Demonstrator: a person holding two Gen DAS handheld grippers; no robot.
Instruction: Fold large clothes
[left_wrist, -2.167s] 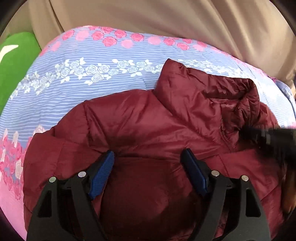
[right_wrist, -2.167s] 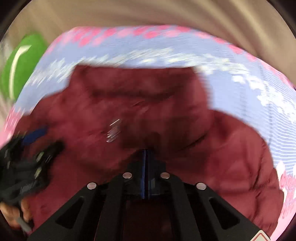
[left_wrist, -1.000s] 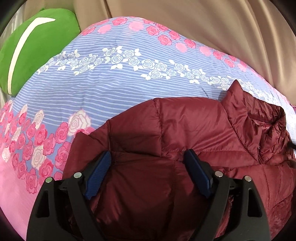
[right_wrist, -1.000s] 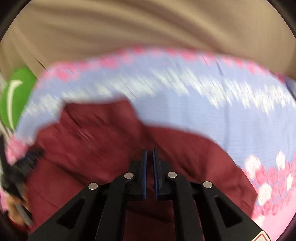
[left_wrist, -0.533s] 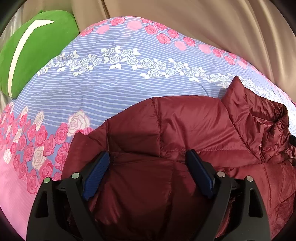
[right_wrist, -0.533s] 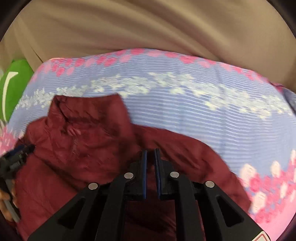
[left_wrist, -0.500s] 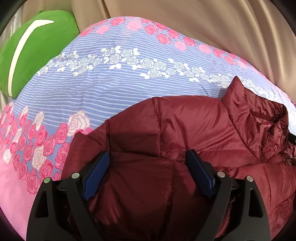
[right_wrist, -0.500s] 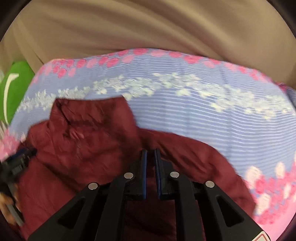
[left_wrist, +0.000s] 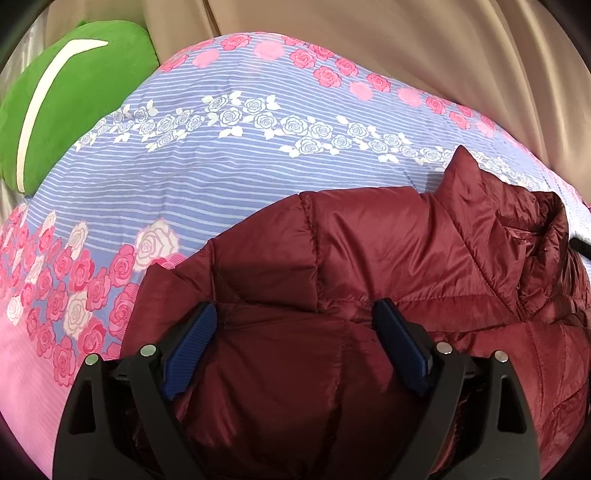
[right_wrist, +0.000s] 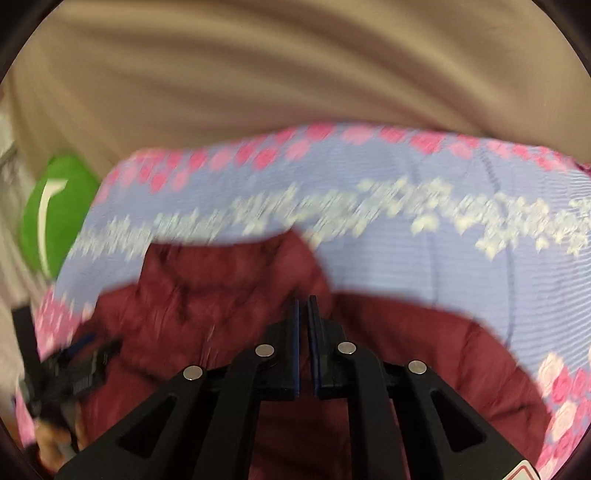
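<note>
Basically the work surface is a bed under a blue-striped quilt with pink and white rose print (left_wrist: 207, 192), with beige draped curtain fabric (left_wrist: 406, 48) behind it and a green plush cushion with a white stripe (left_wrist: 70, 92) at the far left edge; no containers anywhere. The puffy maroon quilted down jacket (left_wrist: 369, 251) lies spread on the quilt's near side, collar (left_wrist: 517, 229) standing up toward the right. Left gripper (left_wrist: 295, 317) has its blue-padded jaws wide apart over the jacket, gripping nothing; right gripper (right_wrist: 303, 306) has jaws nearly together with only a thin gap, frame blurred, nothing visibly pinched.
</note>
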